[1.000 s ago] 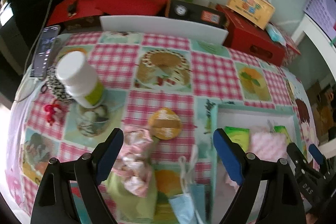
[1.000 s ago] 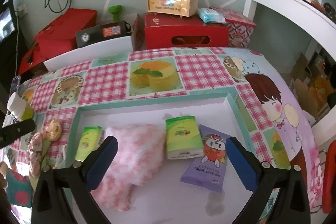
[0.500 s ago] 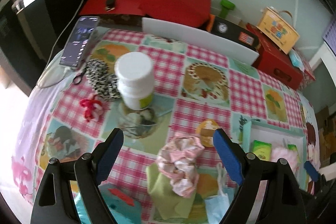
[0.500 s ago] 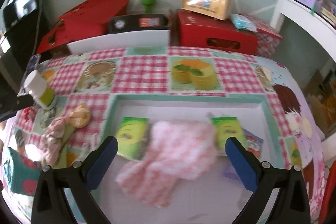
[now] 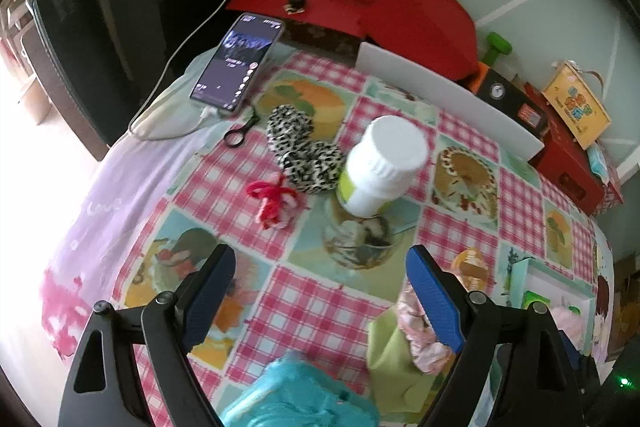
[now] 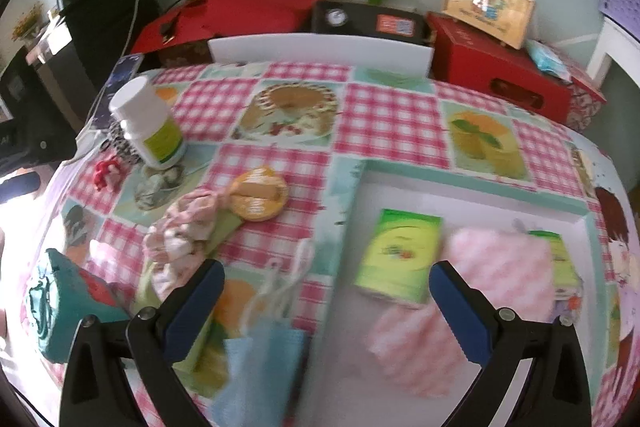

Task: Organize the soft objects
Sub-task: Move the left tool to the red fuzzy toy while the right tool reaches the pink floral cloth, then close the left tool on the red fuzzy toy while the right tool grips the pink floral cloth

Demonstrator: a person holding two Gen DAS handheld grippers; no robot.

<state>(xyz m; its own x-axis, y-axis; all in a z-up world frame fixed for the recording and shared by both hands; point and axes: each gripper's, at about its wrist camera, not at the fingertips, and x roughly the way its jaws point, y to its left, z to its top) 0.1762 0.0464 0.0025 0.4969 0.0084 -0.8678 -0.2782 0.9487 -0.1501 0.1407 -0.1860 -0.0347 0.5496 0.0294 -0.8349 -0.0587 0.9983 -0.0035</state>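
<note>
My left gripper (image 5: 320, 279) hangs open over the checked tablecloth with nothing between its fingers. Beyond it lie a leopard-print scrunchie (image 5: 304, 153) and a red and pink hair tie (image 5: 274, 201). A pink floral scrunchie (image 5: 420, 331) on a green cloth (image 5: 394, 359) sits by its right finger, and a teal pouch (image 5: 296, 399) lies below. My right gripper (image 6: 326, 287) is open and empty above a blue face mask (image 6: 264, 355). The white tray (image 6: 472, 179) holds a pink fluffy cloth (image 6: 484, 287) and green tissue packs (image 6: 400, 259). The pink floral scrunchie (image 6: 184, 231) lies left of the mask.
A white bottle (image 5: 380, 167) stands mid-table near a round orange compact (image 6: 260, 193). A phone (image 5: 238, 61) and small scissors (image 5: 240, 131) lie at the far left corner. Red boxes (image 6: 496, 75), a black gauge case and a white board line the back edge.
Both grippers have swung left across the table. The left view left the tray and now faces the bottle and scrunchies. The right view shifted from the tray toward the mask.
</note>
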